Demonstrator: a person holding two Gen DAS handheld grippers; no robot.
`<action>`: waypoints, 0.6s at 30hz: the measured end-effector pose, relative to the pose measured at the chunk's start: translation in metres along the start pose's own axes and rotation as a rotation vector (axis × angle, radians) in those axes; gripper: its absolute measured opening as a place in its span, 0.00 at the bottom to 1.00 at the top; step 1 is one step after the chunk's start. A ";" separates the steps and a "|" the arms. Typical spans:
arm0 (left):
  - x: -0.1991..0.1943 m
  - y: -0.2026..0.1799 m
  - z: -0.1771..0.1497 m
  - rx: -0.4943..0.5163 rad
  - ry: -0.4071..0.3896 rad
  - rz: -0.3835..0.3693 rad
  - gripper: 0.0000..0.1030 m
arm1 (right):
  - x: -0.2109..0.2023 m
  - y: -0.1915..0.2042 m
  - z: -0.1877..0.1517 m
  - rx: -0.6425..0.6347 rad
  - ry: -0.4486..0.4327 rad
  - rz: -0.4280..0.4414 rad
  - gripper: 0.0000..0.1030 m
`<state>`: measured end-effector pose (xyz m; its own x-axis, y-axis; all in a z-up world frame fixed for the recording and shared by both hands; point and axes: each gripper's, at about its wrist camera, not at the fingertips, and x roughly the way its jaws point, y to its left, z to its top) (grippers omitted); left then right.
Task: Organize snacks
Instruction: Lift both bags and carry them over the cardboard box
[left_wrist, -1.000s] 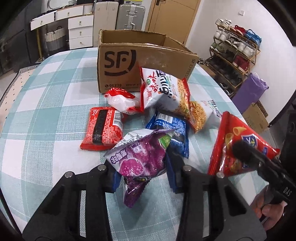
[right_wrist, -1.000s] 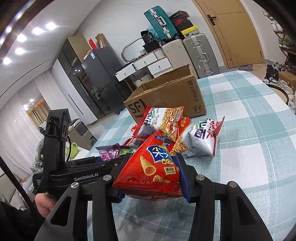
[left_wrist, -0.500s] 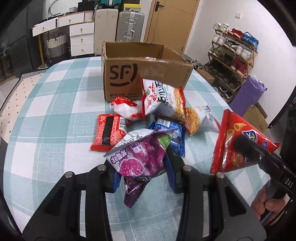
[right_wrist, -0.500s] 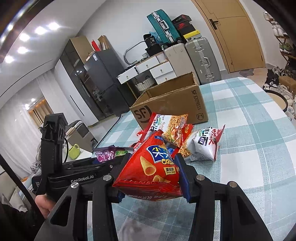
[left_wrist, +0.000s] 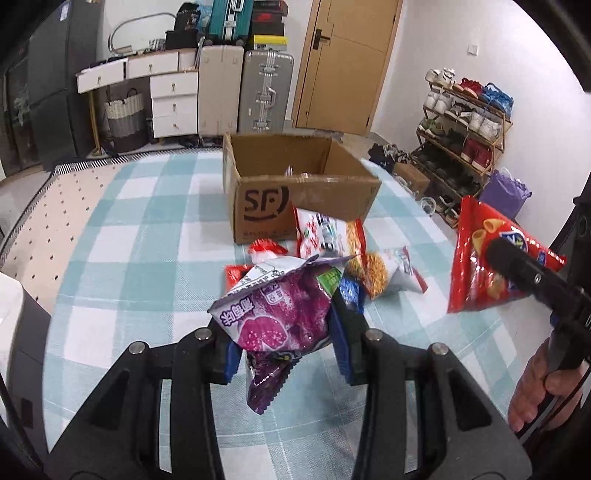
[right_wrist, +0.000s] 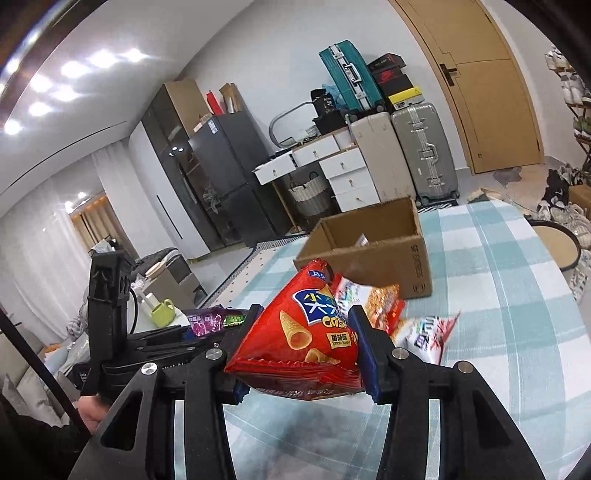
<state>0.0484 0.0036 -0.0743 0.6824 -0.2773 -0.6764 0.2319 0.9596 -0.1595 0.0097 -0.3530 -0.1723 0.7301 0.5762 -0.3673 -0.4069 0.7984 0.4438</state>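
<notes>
My left gripper (left_wrist: 284, 354) is shut on a purple snack bag (left_wrist: 277, 314) and holds it above the table. My right gripper (right_wrist: 299, 365) is shut on a red corn-cone snack bag (right_wrist: 299, 336), also lifted; that bag shows at the right of the left wrist view (left_wrist: 484, 266). An open SF cardboard box (left_wrist: 295, 192) stands on the checked tablecloth (left_wrist: 147, 240) beyond both; it also shows in the right wrist view (right_wrist: 373, 251). Several snack bags lie in a pile (left_wrist: 332, 240) in front of the box.
A white and red noodle bag (right_wrist: 428, 336) lies right of the pile. The table's left edge has a dotted beige mat (left_wrist: 48, 221). Suitcases (left_wrist: 264, 92), drawers and a shoe rack (left_wrist: 465, 125) stand on the floor beyond the table.
Both grippers have risen with their bags, so the box's inside now shows. The pile on the table has not moved.
</notes>
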 end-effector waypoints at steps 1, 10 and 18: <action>-0.006 0.000 0.003 0.005 -0.010 0.001 0.36 | -0.002 0.002 0.007 -0.001 -0.001 0.009 0.46; -0.056 0.018 0.036 -0.026 -0.083 -0.045 0.36 | -0.022 0.026 0.060 -0.014 -0.047 0.116 0.46; -0.083 0.024 0.080 -0.020 -0.120 -0.044 0.36 | -0.027 0.045 0.110 -0.047 -0.052 0.154 0.46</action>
<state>0.0527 0.0463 0.0354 0.7503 -0.3214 -0.5777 0.2501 0.9469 -0.2021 0.0322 -0.3523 -0.0522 0.6838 0.6837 -0.2547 -0.5407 0.7093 0.4522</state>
